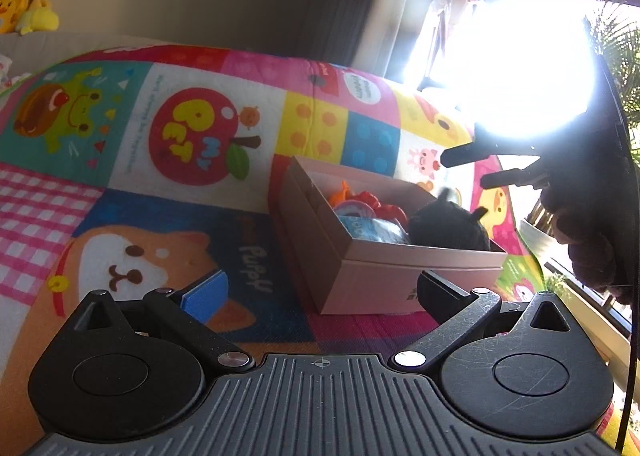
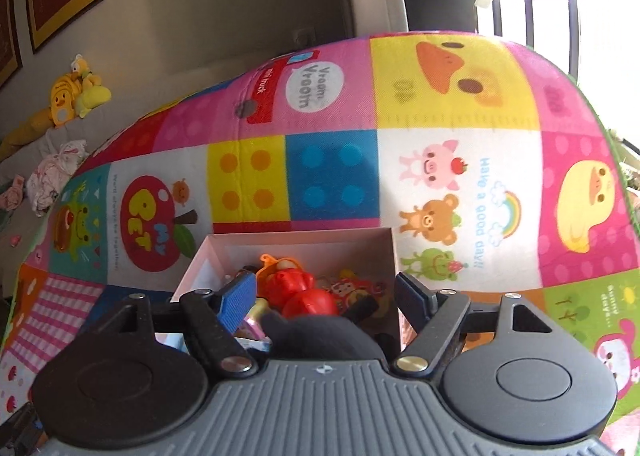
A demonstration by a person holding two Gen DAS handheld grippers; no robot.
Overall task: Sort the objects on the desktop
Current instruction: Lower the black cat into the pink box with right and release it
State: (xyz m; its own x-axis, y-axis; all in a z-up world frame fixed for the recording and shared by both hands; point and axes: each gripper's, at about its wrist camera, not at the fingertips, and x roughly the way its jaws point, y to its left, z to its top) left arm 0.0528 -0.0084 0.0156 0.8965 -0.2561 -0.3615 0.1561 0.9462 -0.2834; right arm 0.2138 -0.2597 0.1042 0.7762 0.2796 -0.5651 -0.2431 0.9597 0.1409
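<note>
A pink cardboard box (image 1: 384, 280) stands on the colourful play mat (image 1: 192, 135). It holds a red toy (image 1: 376, 203), an orange toy, a blue packet (image 1: 372, 230) and a black plush toy (image 1: 448, 228). My left gripper (image 1: 320, 296) is open and empty, low in front of the box. My right gripper (image 1: 486, 167) hovers open above the box's right end. In the right wrist view the right gripper (image 2: 326, 296) is open over the box (image 2: 192, 272), with the black plush (image 2: 324, 336) just below it, beside the red toy (image 2: 304, 292).
Yellow plush toys (image 2: 76, 95) and crumpled cloth (image 2: 56, 171) lie on a grey sofa at the far left. Framed pictures hang on the wall. A bright window (image 1: 520, 63) with plants is on the right, past the mat's edge.
</note>
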